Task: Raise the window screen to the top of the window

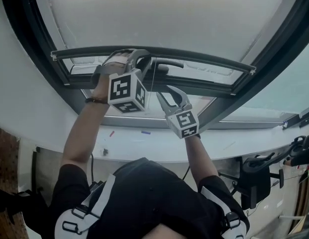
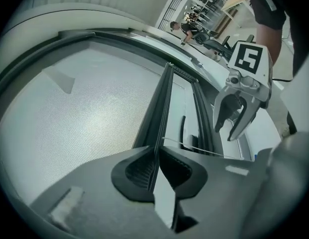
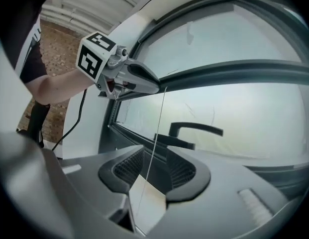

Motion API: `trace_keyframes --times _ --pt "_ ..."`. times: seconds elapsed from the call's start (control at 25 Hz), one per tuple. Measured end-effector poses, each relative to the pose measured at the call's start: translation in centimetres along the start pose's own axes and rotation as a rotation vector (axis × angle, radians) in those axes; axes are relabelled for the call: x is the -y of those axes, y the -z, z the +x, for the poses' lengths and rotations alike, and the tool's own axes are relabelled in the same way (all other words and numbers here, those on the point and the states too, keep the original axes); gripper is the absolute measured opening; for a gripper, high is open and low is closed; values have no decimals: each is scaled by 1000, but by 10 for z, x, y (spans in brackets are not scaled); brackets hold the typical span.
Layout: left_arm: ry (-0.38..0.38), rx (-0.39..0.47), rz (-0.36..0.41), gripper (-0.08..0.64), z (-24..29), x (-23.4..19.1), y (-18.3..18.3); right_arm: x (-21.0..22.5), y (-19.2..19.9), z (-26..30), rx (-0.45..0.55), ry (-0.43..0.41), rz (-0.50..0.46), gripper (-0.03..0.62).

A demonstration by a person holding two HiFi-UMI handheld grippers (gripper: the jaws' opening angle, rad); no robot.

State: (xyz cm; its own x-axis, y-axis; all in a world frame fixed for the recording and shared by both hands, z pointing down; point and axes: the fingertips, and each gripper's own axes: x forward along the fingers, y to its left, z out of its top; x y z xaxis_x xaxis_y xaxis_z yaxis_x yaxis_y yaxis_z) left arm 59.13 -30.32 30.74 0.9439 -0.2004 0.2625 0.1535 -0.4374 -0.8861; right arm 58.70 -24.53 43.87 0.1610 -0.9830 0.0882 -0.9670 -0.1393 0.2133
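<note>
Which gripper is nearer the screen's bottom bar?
Left. The left gripper is clamped on the bottom bar; the right gripper sits open below it, pull cord between its jaws.

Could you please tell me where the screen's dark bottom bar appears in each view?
Head view: the bottom bar crosses the upper middle.
Left gripper view: bar at centre, clamped in the jaws.
Right gripper view: bar across the upper right.
Shared landmark: the window handle.
</note>
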Motion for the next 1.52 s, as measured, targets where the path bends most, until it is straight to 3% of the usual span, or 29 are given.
trace_keyframes --times 0.24,0.4,0.48,0.56,1.04,1.32,1.52 --pt "-52 18 -25 38 -10 -37 -16 3 -17 46 23 7 138 176" --pt "-43 16 -30 38 -11 -44 -20 7 -21 55 29 20 200 67" --pt "-45 23 -44 40 -12 -45 -19 4 -17 55 26 12 208 46" --pt "-48 27 -55 41 -12 -45 -19 1 -9 51 21 5 212 8" --pt "-201 80 -56 51 -31 -117 -45 -35 28 18 -47 -53 215 6" --pt "-283 87 -55 55 -31 -118 -45 -49 60 14 -99 -44 174 5" --pt "-285 108 -39 57 -31 -117 -45 -69 88 18 -157 -54 111 5"
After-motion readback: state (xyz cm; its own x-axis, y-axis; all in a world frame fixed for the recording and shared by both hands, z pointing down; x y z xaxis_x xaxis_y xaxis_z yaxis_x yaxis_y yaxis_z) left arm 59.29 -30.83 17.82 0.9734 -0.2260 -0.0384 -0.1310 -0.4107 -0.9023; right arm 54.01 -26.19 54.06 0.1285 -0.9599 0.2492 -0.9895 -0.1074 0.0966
